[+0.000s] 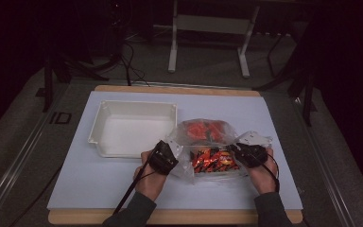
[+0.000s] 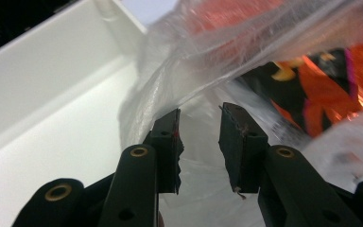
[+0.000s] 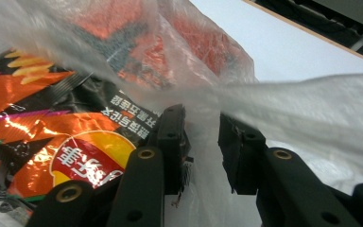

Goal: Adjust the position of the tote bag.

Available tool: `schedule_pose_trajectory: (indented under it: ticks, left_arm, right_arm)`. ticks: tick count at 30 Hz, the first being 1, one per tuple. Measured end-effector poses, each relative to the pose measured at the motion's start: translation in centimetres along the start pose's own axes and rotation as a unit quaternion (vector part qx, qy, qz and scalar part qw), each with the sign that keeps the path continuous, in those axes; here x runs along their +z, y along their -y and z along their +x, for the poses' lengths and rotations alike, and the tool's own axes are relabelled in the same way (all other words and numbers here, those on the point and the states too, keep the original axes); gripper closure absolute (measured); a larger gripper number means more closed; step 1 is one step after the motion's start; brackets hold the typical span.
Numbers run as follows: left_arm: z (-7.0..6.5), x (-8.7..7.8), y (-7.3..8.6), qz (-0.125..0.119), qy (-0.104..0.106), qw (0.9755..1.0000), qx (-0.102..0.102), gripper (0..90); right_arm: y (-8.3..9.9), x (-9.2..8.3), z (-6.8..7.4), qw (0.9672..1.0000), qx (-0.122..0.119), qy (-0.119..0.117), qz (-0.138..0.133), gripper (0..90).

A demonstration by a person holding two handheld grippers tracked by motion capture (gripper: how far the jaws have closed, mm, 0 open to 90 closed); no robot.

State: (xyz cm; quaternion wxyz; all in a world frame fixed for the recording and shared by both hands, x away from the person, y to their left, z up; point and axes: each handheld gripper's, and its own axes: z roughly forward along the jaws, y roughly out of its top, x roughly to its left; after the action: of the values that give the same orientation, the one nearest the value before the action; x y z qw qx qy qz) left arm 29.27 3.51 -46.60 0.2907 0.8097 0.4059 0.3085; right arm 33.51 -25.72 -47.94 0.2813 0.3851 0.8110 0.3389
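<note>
Two grippers, left gripper point(image 1: 170, 152), right gripper point(image 1: 238, 150), jaws parted, seemingly unclamped, around clear crinkled bag point(image 1: 207, 137) of orange snack packets point(image 1: 212, 160)

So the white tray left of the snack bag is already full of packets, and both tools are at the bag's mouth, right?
Not quite: the white tray is empty, as the high view shows. The rest holds: it sits left of the snack bag, with the left tool and right tool at its mouth.
</note>
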Motion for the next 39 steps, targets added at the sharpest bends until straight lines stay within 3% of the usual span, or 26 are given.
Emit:
schedule_pose_trajectory:
  ticks: [6,8,10,13,18,19,22,25,28,33,39]
  left_arm:
    - [0.5,0.9,-1.1,0.000,0.005,1.0000,-0.005,66.1]
    - [0.3,1.5,-1.4,0.001,0.023,0.9997,-0.009,63.6]
    - [0.0,1.8,-1.6,0.004,0.017,0.9998,-0.002,60.2]
    - [-0.2,2.1,-1.8,0.003,0.031,0.9995,-0.002,58.3]
    - [-0.7,2.3,-1.8,0.002,0.023,0.9997,0.012,52.1]
    - [-1.1,2.4,-1.8,0.002,0.013,0.9996,0.025,52.1]
    - [-1.6,2.6,-1.8,0.001,-0.006,0.9989,0.047,53.3]
    - [-2.2,2.7,-1.8,0.001,-0.025,0.9973,0.069,54.9]
    - [-2.4,2.9,-2.0,0.002,-0.032,0.9963,0.080,55.7]
    - [-2.5,3.0,-2.3,-0.005,-0.036,0.9951,0.092,58.0]
    - [-3.1,3.2,-2.8,-0.013,-0.024,0.9939,0.107,59.7]
  right_arm:
    - [0.0,0.5,0.0,1.0000,0.001,-0.003,0.008,63.0]
    - [0.0,1.0,0.0,0.9998,-0.001,0.001,0.018,59.3]
    - [0.0,1.3,-0.1,0.9997,-0.004,0.005,0.024,57.7]
    - [0.1,1.7,-0.1,0.9994,-0.007,0.012,0.031,55.5]
    - [0.2,2.6,-0.4,0.9983,-0.009,0.028,0.050,50.9]
    - [0.2,2.7,-0.4,0.9981,-0.012,0.030,0.053,50.7]
    - [0.4,3.3,-0.5,0.9969,-0.018,0.032,0.070,60.3]
    - [0.4,3.6,-0.6,0.9962,-0.023,0.027,0.080,77.2]
    - [0.4,3.3,-0.9,0.9962,-0.020,0.031,0.079,87.4]
    - [0.5,2.6,-1.5,0.9965,-0.014,0.037,0.074,89.7]
    - [0.7,2.0,-1.9,0.9967,-0.009,0.042,0.069,89.8]
